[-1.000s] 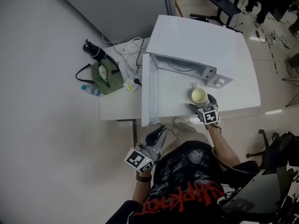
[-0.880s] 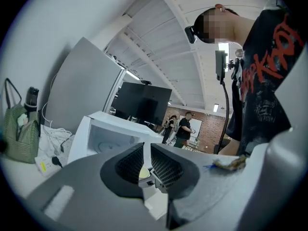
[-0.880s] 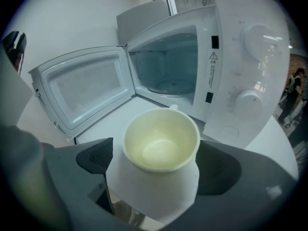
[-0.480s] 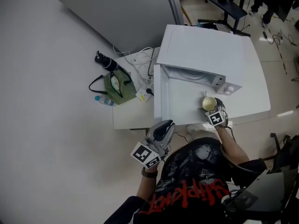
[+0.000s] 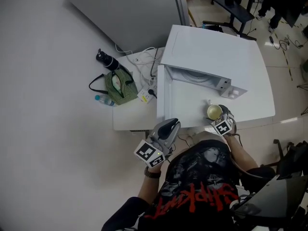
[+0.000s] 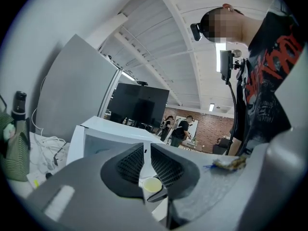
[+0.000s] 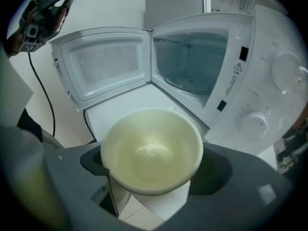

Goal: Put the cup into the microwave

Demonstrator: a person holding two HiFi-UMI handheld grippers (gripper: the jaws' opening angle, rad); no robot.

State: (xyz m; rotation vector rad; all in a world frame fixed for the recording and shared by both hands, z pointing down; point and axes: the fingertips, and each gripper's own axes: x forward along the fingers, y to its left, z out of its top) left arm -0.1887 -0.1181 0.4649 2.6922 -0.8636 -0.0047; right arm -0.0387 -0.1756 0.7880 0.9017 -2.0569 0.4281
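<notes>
A pale yellow cup [image 5: 214,111] stands in front of the white microwave [image 5: 211,52], near the table's front edge. The microwave's door [image 5: 161,97] hangs open to the left, and its cavity [image 7: 192,61] is empty. My right gripper [image 5: 217,118] is shut on the cup [image 7: 151,150], with a dark pad against each side of it. My left gripper [image 5: 168,127] is shut and empty, level, just off the table's front edge by the door. The left gripper view shows the cup [image 6: 152,184] small beyond its closed jaws.
Left of the microwave on the white table [image 5: 132,117] lie a green bag [image 5: 114,83], a black bottle [image 5: 107,60], a small water bottle [image 5: 101,99] and white cables [image 5: 144,61]. A grey panel [image 5: 130,13] stands behind. Office chairs [image 5: 231,4] are at the far right.
My right gripper's jaws have drawn in onto the cup. The left gripper has risen and moved closer to the front edge of the open door.
</notes>
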